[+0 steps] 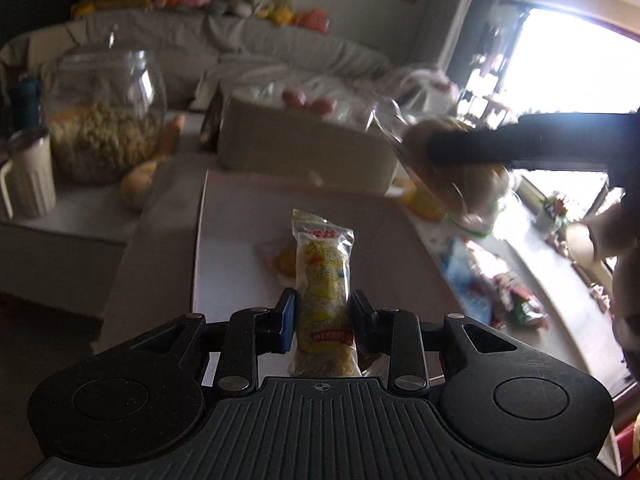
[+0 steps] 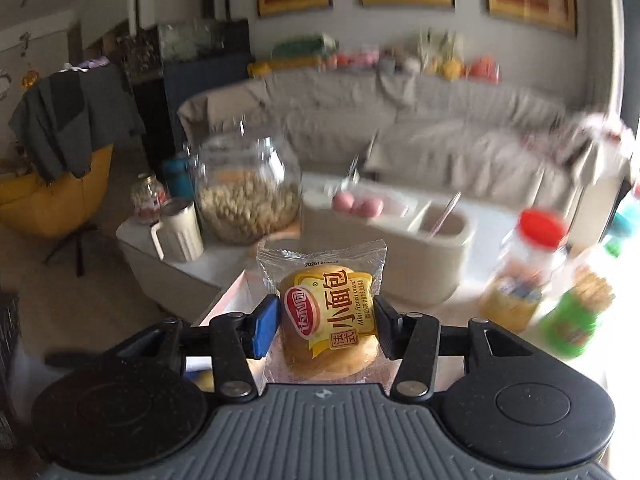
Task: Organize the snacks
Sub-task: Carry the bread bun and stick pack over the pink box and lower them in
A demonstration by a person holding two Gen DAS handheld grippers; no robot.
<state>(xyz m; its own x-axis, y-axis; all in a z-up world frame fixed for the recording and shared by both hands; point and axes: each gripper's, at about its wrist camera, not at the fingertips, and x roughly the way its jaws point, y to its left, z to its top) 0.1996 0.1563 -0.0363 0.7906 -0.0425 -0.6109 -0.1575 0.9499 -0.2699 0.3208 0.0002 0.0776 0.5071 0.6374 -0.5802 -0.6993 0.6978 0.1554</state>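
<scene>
My left gripper (image 1: pixel 322 312) is shut on a long clear-wrapped snack bar (image 1: pixel 324 280) with yellow print, held upright above a shallow white box (image 1: pixel 224 272). A yellow snack (image 1: pixel 285 261) lies in that box. My right gripper (image 2: pixel 326 324) is shut on a wrapped mini French bread (image 2: pixel 328 320). The right gripper's dark fingers (image 1: pixel 480 146) and its blurred bread packet (image 1: pixel 448 172) also show at the right of the left wrist view, above the box's far right corner.
A big glass jar of nuts (image 1: pixel 104 120) and a cream mug (image 1: pixel 28 176) stand at the left. A beige organizer bin (image 1: pixel 304 148) sits behind the box. Loose snack packets (image 1: pixel 504 292) lie at the right. A red-lid jar (image 2: pixel 524 264) and a green container (image 2: pixel 576 312) stand at the right.
</scene>
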